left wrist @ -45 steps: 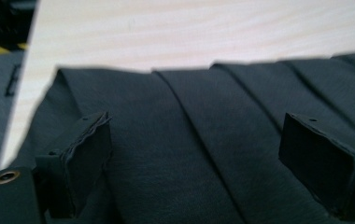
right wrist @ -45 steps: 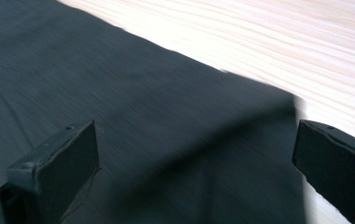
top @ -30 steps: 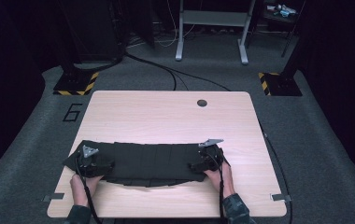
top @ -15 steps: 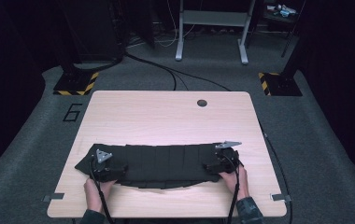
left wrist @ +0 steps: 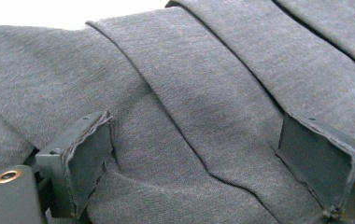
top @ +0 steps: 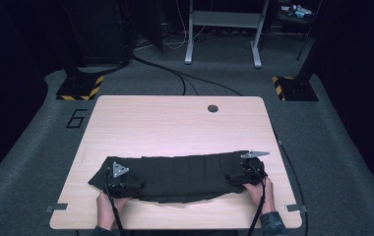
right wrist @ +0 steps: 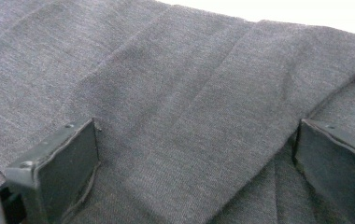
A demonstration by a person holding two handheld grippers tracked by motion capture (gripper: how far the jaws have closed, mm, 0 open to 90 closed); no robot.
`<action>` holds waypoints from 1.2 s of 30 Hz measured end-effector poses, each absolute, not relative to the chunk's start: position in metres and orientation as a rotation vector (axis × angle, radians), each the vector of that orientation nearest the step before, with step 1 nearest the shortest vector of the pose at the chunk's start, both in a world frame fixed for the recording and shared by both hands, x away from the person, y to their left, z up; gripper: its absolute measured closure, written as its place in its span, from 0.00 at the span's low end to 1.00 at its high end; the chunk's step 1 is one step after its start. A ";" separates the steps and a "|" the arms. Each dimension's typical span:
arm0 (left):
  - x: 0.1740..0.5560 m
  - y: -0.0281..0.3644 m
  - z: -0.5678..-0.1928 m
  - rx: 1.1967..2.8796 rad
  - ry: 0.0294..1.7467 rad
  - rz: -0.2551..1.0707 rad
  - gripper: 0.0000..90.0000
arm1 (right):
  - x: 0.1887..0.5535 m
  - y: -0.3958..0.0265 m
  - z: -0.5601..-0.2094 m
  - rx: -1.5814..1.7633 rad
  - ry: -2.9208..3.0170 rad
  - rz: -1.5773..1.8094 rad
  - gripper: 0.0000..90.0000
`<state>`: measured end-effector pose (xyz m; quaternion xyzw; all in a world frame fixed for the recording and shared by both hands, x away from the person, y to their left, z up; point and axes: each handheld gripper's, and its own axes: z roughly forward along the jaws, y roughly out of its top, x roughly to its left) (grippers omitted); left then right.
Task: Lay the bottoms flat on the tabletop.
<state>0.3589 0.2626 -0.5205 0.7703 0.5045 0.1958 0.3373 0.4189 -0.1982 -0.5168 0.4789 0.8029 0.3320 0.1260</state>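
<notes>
Here both grippers' fingers (left wrist: 89, 161) spread wide, pressing on the dark pleated garment (top: 185, 172).

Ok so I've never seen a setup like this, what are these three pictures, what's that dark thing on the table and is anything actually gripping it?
No robot here: a person stands at a wooden table holding a hand-held gripper in each hand. The wide picture comes from a fixed camera above, looking down; the left hand-held gripper is at its left, the right hand-held gripper at its right. The two close-ups come from small cameras riding on each tool, looking along its two black jaws. On the table lies a dark grey pleated garment, spread wide near the front edge, one tool at each end. In both close-ups the jaws stand wide apart, pressed down on the cloth with folds between them, so nothing is pinched.
</notes>
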 end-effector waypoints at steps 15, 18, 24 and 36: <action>0.316 0.315 -0.505 1.838 1.321 0.521 0.16 | 0.370 -0.209 -0.490 1.400 2.230 1.056 0.15; 0.314 0.315 -0.510 1.836 1.330 0.512 0.16 | 0.360 -0.208 -0.492 1.417 2.229 1.063 0.17; 0.312 0.307 -0.514 1.880 1.294 0.499 0.23 | 0.345 -0.204 -0.494 1.399 2.243 1.039 0.25; 0.308 0.298 -0.513 1.933 1.283 0.498 0.60 | 0.332 -0.200 -0.504 1.400 2.232 1.036 0.45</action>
